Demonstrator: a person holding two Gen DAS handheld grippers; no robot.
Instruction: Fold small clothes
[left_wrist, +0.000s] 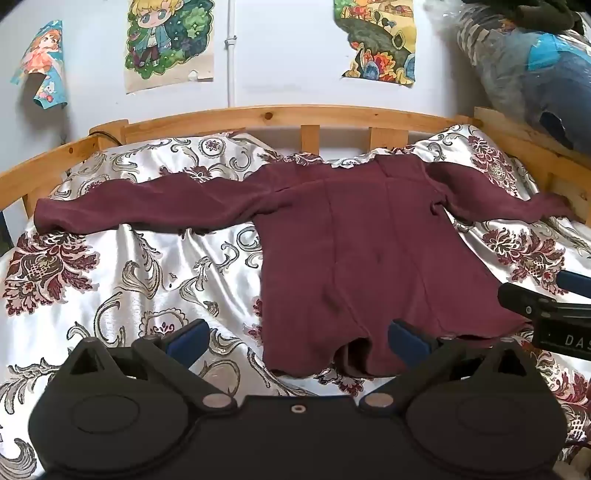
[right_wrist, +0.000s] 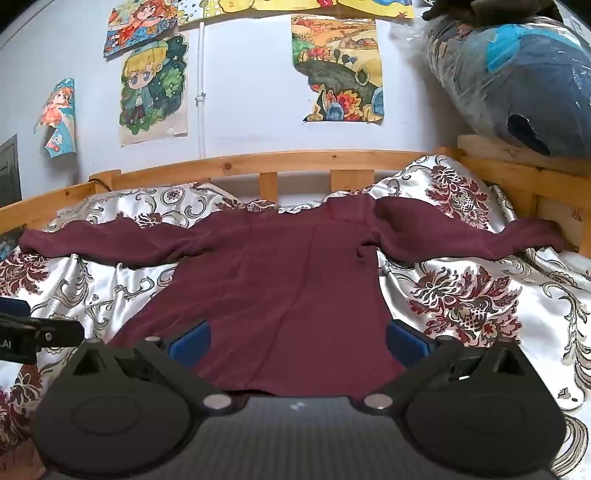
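A maroon long-sleeved top (left_wrist: 354, 251) lies flat on the bed, both sleeves spread sideways; it also shows in the right wrist view (right_wrist: 280, 280). My left gripper (left_wrist: 295, 341) is open, its blue pads (left_wrist: 192, 338) astride the top's lower left hem corner. My right gripper (right_wrist: 297, 341) is open over the top's lower hem, with the cloth between its blue pads (right_wrist: 404, 339). The right gripper also shows at the right edge of the left wrist view (left_wrist: 546, 299), and the left gripper at the left edge of the right wrist view (right_wrist: 33, 328).
The bed has a shiny white floral cover (left_wrist: 140, 266) and a wooden rail (left_wrist: 280, 114) along its far side and ends. A plastic-wrapped bundle (right_wrist: 517, 81) sits at the right end. Posters (right_wrist: 153, 88) hang on the wall.
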